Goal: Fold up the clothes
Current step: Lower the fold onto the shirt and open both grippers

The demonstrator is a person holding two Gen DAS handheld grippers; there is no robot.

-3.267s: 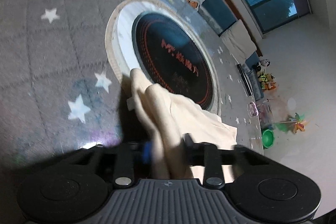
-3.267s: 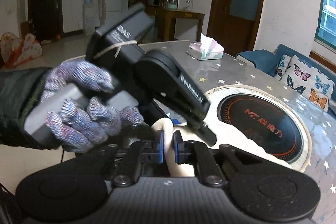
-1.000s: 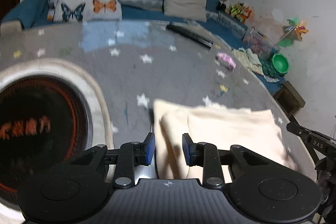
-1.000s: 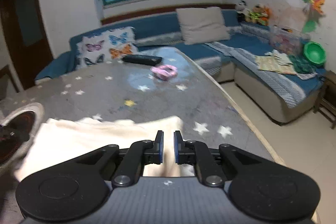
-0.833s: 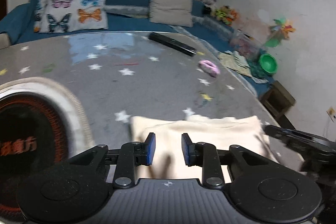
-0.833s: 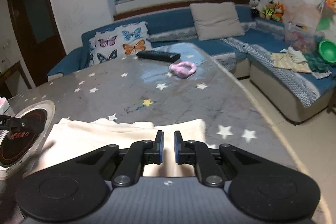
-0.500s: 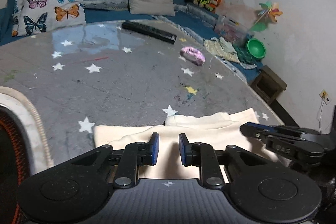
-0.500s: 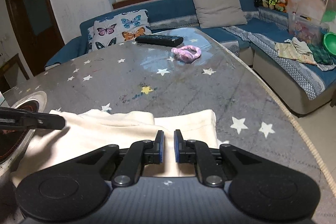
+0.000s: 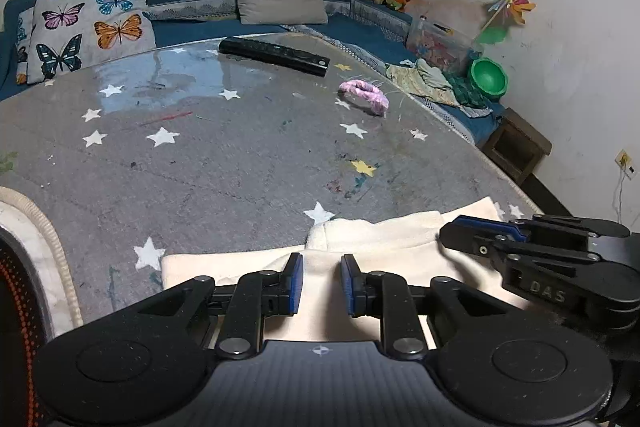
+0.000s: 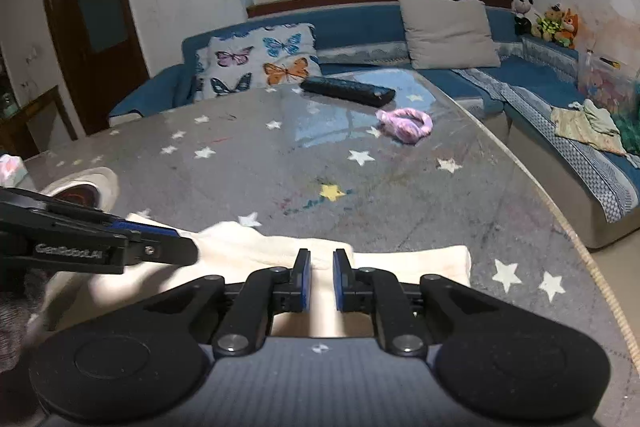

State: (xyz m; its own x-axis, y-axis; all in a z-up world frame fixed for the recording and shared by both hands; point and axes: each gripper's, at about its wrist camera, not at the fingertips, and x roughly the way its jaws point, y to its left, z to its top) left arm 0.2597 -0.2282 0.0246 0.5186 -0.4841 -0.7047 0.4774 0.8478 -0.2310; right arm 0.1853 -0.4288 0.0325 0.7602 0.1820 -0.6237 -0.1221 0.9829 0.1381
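A cream garment (image 9: 376, 239) lies folded flat on the grey star-patterned table near its front edge; it also shows in the right wrist view (image 10: 404, 261). My left gripper (image 9: 320, 281) hovers over its near edge with the jaws slightly apart and cloth showing between them. My right gripper (image 10: 318, 281) is over the same garment further right, jaws a little apart. Each gripper shows in the other's view: the right one (image 9: 472, 233) and the left one (image 10: 176, 247).
A black remote (image 9: 274, 55) and a pink fluffy headband (image 9: 364, 97) lie at the far side of the table. A round inset hotplate (image 9: 16, 267) is at the left. A blue sofa with cushions (image 10: 448, 31) stands beyond. The table edge (image 10: 576, 239) curves at right.
Both grippers carried the garment from the hotplate area to the table's right side and laid it flat. In the last half second both jaws have opened slightly.
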